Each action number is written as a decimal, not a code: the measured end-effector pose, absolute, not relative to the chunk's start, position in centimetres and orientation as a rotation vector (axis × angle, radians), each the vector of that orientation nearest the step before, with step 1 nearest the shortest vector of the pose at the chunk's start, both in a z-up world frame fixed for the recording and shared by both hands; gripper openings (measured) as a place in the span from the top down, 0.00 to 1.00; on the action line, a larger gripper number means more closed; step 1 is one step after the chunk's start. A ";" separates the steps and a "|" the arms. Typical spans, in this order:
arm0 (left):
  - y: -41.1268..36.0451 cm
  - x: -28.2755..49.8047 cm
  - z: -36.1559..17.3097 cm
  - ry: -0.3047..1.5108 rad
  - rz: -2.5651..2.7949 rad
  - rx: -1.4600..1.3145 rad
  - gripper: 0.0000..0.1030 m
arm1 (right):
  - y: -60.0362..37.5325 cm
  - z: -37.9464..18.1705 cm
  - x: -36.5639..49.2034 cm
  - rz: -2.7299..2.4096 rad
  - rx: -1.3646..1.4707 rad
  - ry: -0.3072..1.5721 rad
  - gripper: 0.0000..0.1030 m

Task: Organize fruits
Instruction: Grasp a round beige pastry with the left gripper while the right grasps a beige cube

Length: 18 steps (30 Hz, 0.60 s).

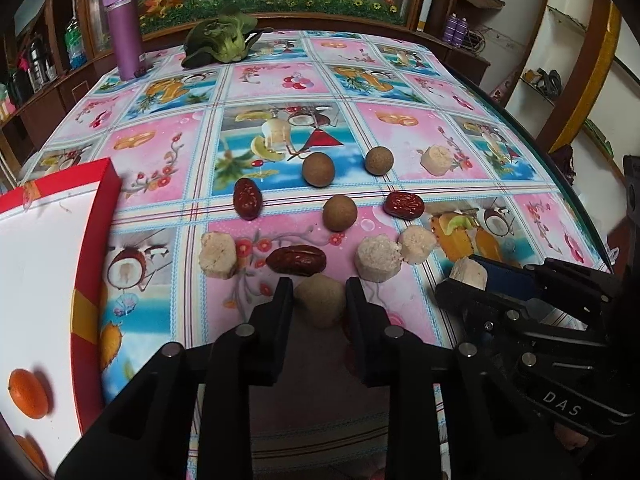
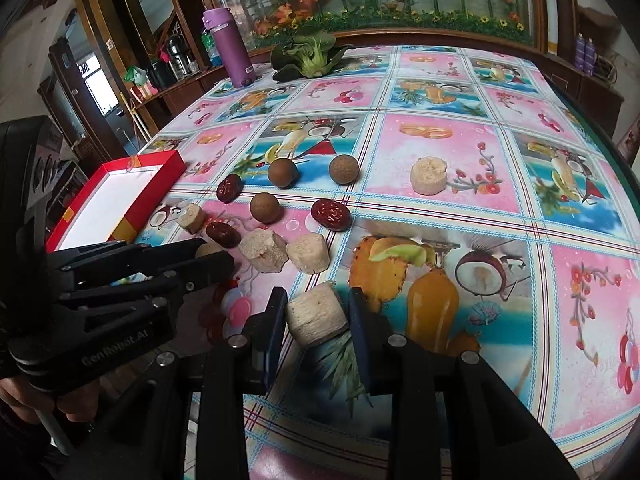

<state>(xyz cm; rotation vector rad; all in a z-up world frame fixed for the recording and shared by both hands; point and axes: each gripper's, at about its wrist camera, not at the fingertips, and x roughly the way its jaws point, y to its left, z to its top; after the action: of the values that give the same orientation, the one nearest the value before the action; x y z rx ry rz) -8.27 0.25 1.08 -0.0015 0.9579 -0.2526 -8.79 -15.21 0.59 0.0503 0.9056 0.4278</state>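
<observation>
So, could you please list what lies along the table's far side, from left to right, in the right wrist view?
Purple bottle → leafy green vegetable; nothing else stands on the tablecloth along that far edge.

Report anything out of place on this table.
The leafy green vegetable lies loose at the table's far edge beside the tall purple bottle; it is no fruit. One pale banana slice sits apart from the others.

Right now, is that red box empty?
Not empty. The red box holds an orange fruit on its white floor, with another at the left wrist view's bottom edge.
</observation>
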 end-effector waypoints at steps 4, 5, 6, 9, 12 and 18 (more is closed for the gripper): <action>1.4 -9.2 1.8 0.946 -0.240 -0.018 0.72 | -15.0 0.8 -8.8 0.416 0.046 0.919 0.71; 1.7 -9.5 2.2 0.938 -0.239 -0.022 0.72 | -14.7 1.0 -8.9 0.415 0.043 0.917 0.71; 2.1 -10.0 2.7 0.925 -0.238 -0.028 0.72 | -14.5 1.2 -9.0 0.417 0.038 0.914 0.71; 3.8 -11.8 4.6 0.871 -0.208 -0.023 0.72 | -13.1 2.2 -9.3 0.440 0.016 0.893 0.71; 6.2 -13.4 6.3 0.822 -0.161 -0.028 0.72 | -10.7 3.5 -9.7 0.478 -0.021 0.859 0.71; 13.5 -15.2 8.2 0.766 0.034 -0.067 0.72 | -2.8 5.9 -9.1 0.624 -0.065 0.822 0.71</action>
<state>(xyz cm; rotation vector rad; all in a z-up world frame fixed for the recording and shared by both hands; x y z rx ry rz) -15.17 13.53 8.18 -0.0674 0.7663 0.0335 -9.06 -2.78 5.92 -0.0653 0.8223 0.6242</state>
